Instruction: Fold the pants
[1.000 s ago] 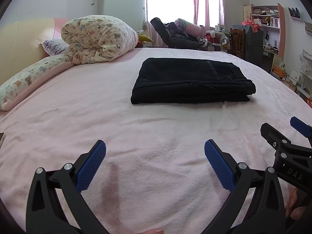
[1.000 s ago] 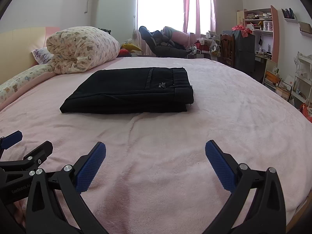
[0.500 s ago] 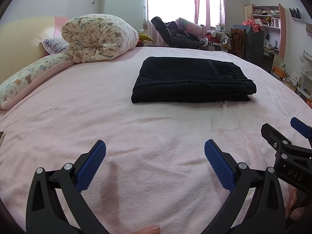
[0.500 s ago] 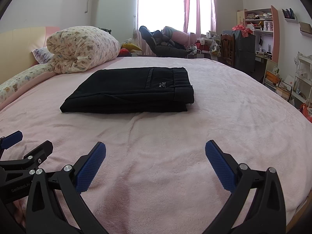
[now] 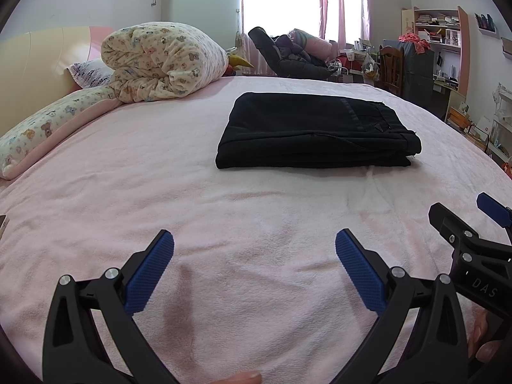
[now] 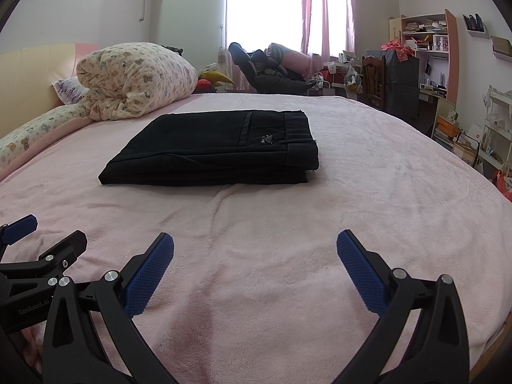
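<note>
Nearest: left gripper (image 5: pixel 254 267), tongs released, blue pads spread wide, nothing between them, hovering low over the pink bedspread (image 5: pixel 256 211). Right gripper (image 6: pixel 255 267) likewise released and empty, side by side with the left; each shows at the edge of the other's view.

Mid-bed: black pants (image 6: pixel 217 150) lie flat, folded into a compact rectangle of several stacked layers, waistband end to the right. Well apart from both grippers, bare bedspread between.

Judgement: folding looks finished or nearly so. Step in hand is likely a check or a withdrawal. To do it well, both tools should stay clear of the stack; if a touch-up is wanted, press the near edge lightly from above rather than pinching, since a pinch could drag the top layer off square.

Room: open bedspread on all sides of the pants. Rolled patterned duvet (image 5: pixel 163 60) and pillow (image 5: pixel 48 128) sit far left, apart from the pants. Right bed edge drops toward shelves (image 6: pixel 425 41) and clutter. Window (image 6: pixel 262 6) beyond.
</note>
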